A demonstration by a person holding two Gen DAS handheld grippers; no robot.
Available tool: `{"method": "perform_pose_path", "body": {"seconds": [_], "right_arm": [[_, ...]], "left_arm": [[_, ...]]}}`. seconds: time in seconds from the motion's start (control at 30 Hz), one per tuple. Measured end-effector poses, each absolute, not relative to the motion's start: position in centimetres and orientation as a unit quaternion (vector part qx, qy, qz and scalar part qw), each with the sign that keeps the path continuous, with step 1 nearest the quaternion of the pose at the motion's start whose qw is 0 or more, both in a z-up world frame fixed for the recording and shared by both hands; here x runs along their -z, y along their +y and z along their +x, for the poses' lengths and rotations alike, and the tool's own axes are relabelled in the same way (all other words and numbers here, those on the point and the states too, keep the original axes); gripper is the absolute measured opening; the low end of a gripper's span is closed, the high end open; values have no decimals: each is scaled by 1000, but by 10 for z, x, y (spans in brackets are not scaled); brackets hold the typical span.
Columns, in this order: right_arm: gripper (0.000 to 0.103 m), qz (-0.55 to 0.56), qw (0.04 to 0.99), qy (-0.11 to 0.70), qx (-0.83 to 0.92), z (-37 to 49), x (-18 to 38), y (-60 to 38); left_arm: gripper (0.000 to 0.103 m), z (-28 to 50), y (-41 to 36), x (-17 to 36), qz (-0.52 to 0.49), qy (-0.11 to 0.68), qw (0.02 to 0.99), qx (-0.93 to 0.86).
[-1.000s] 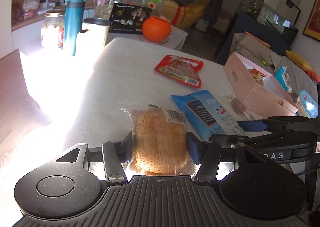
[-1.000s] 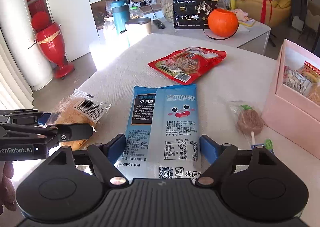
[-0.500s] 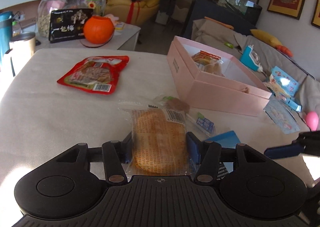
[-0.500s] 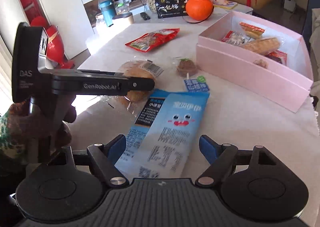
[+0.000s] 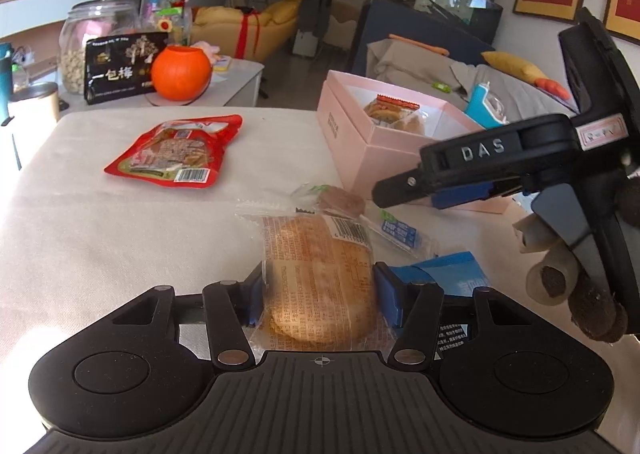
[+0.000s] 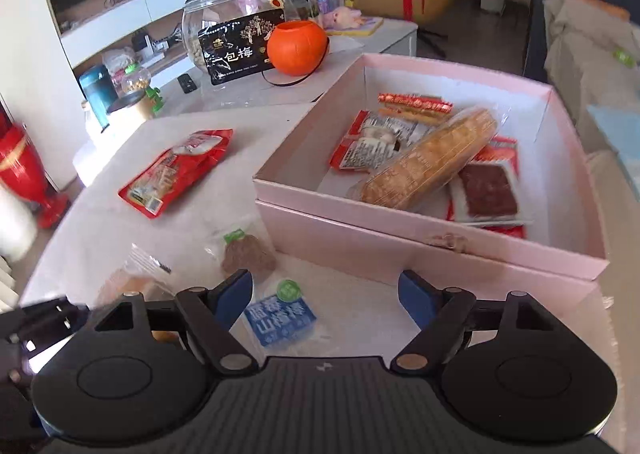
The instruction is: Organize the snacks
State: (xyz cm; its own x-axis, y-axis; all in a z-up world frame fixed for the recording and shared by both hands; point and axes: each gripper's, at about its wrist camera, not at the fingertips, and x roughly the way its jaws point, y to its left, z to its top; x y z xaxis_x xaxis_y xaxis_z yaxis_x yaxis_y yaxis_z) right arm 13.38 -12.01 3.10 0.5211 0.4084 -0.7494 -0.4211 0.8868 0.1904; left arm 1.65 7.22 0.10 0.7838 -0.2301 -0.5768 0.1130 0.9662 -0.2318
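Your left gripper [image 5: 320, 286] is clamped on the wrapped bread bun [image 5: 318, 278]: both blue pads press the clear wrapper's sides at the bottom centre of the left wrist view, the bun raised over the pale table [image 5: 120, 222]. Your right gripper [image 6: 326, 296] stands with its jaws apart and nothing pressed between them; through the gap, at the lower centre of the right wrist view, you see the blue label end of a lollipop packet [image 6: 280, 314] lying on the table, its brown sweet just above and to the left. A blue snack packet [image 5: 452, 274] lies on the table at the lower right of the left wrist view, partly hidden behind the left gripper's finger. The pink box [image 6: 400, 238] fills the right half of the right wrist view, open, with a long bread stick and several red packets inside. A red snack packet [image 6: 176, 170] lies flat on the table at middle left, well apart from the box. An orange pumpkin pot [image 6: 298, 48] sits on the far side table, top centre.
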Motion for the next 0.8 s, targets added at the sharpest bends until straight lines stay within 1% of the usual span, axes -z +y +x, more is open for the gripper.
{"method": "perform_pose_path", "body": {"seconds": [0.07,0.13,0.2,0.27,0.3,0.33,0.37,0.4,0.43,0.47,0.5,0.57,0.63,0.8], "right_arm": [[81,32,859,446,-249,143,-25,-118],[82,43,852,456,-255,145,-18,-108],[82,21,855,449,-258,142,-18,-95],[79,-13,855,444,-268,136,-17,-78],[73,-39,857,439,-266,131,-17,-69],[63,-72,860,433,-262,125,-17,-60],[57,-108,862,424,-257,120,-17,-52],[51,-139,863,413,-255,115,-18,-47],[45,-147,863,409,-257,112,-19,-46],[42,-147,862,413,-256,111,-21,-48],[41,-145,861,417,-253,111,-22,-53],[41,-138,859,422,-254,107,-24,-68],[38,-149,862,421,-241,99,-25,-82],[38,-155,867,417,-224,77,-24,-118]], "left_arm": [[60,15,71,-1,-88,318,940,92],[60,14,71,-1,-87,319,939,94],[60,14,71,-1,-88,320,938,96],[60,13,71,-1,-89,320,938,97],[60,13,72,-1,-90,321,938,97],[60,13,72,-1,-91,321,938,98],[60,13,72,0,-92,321,938,99],[60,13,72,0,-93,320,937,99],[60,13,73,0,-94,321,937,100],[60,13,73,0,-95,321,937,101],[60,13,74,0,-97,321,937,102],[59,14,79,0,-109,322,935,103],[59,13,83,0,-121,322,933,103],[59,14,83,2,-122,318,936,95]]}}
